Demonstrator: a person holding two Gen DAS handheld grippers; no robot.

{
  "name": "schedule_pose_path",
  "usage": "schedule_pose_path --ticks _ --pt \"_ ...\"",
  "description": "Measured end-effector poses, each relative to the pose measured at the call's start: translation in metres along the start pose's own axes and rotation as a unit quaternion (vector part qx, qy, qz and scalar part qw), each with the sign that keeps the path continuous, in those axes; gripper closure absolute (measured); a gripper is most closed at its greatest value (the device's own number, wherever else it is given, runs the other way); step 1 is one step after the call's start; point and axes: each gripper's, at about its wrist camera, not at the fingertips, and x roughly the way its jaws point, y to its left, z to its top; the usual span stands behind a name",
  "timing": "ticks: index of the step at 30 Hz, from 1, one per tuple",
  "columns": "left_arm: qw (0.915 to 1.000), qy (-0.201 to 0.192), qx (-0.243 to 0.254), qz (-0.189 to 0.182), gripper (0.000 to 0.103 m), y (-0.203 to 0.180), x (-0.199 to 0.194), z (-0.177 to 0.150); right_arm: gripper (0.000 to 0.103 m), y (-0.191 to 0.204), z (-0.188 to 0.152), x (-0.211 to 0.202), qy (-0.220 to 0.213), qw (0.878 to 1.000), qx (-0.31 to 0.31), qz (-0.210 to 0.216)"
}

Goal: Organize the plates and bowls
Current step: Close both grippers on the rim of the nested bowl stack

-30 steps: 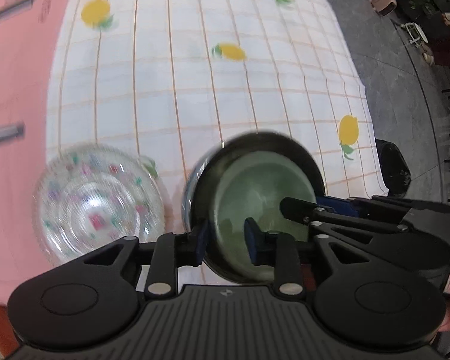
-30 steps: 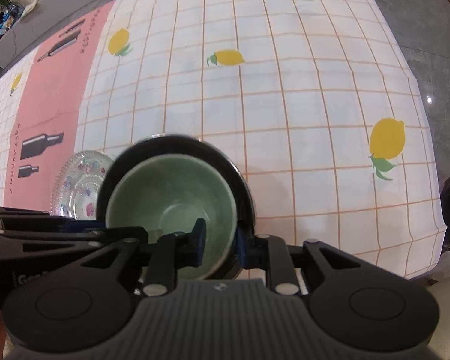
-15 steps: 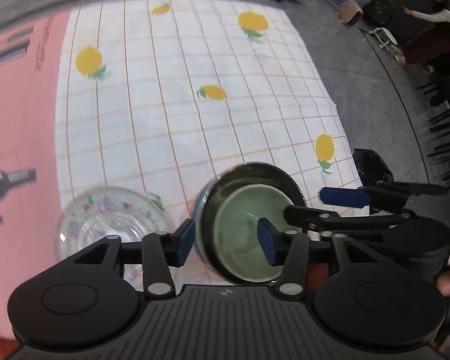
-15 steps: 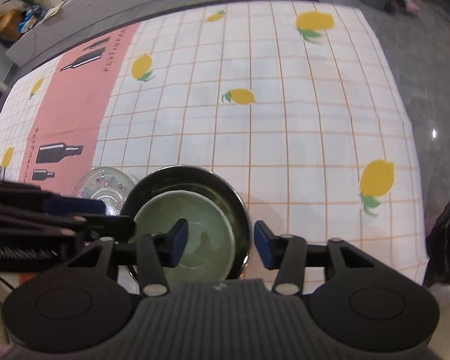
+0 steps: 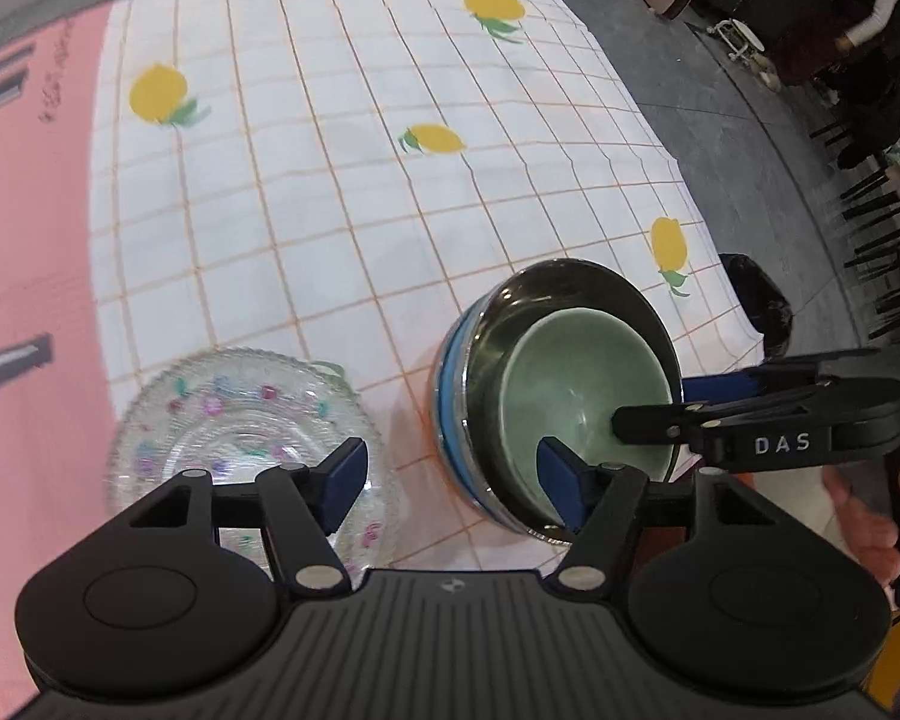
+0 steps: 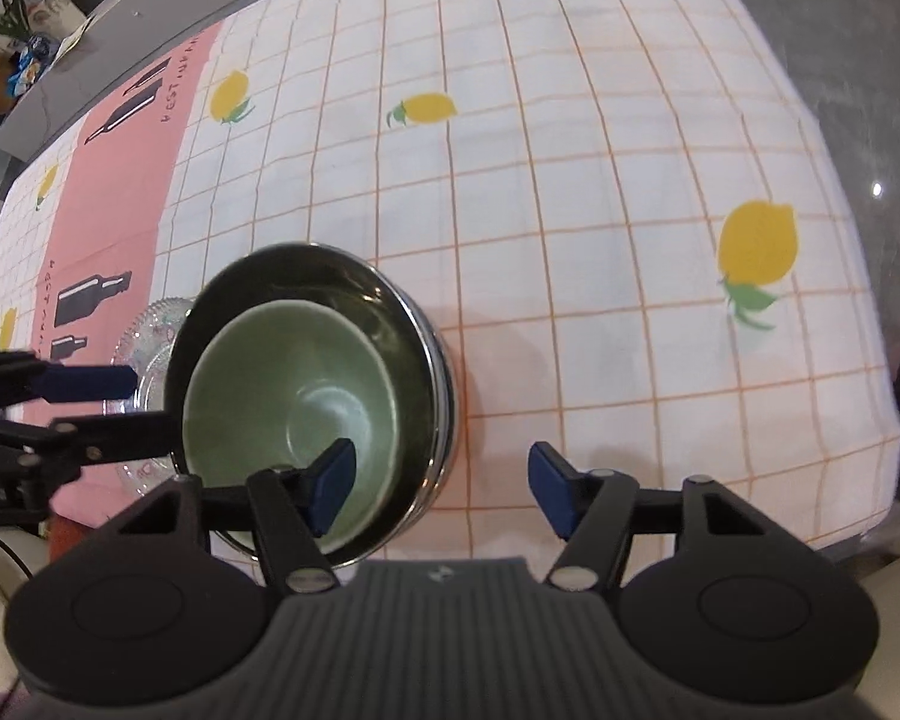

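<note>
So I had the pale green ceramic bowl nested in the dark steel bowl to save space, left gripper and right gripper both empty, jaws opening, beside the clear glass plate.

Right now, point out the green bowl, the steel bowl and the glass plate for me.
green bowl (image 6: 306, 384): right wrist view, inner wall.
steel bowl (image 6: 384, 300): right wrist view, dark inner wall near the rim.
glass plate (image 5: 234, 402): left wrist view, patterned upper surface.
</note>
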Motion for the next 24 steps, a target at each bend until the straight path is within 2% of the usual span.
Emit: schedule_pose_path --ticks 4,9,24 --pt "0.9992 0.016 -0.029 -0.023 0.027 0.007 0.016 0.002 0.04 -0.007 0.001 0.017 0.02 0.999 0.036 0.036" --pt "0.9977 0.028 -0.052 -0.032 0.027 0.014 0.031 0.007 0.04 -0.01 0.003 0.033 0.034 0.997 0.055 0.046" --pt "0.9966 0.054 -0.046 -0.042 0.039 0.008 0.057 0.007 0.045 -0.022 0.005 0.046 0.041 0.991 0.082 0.099"
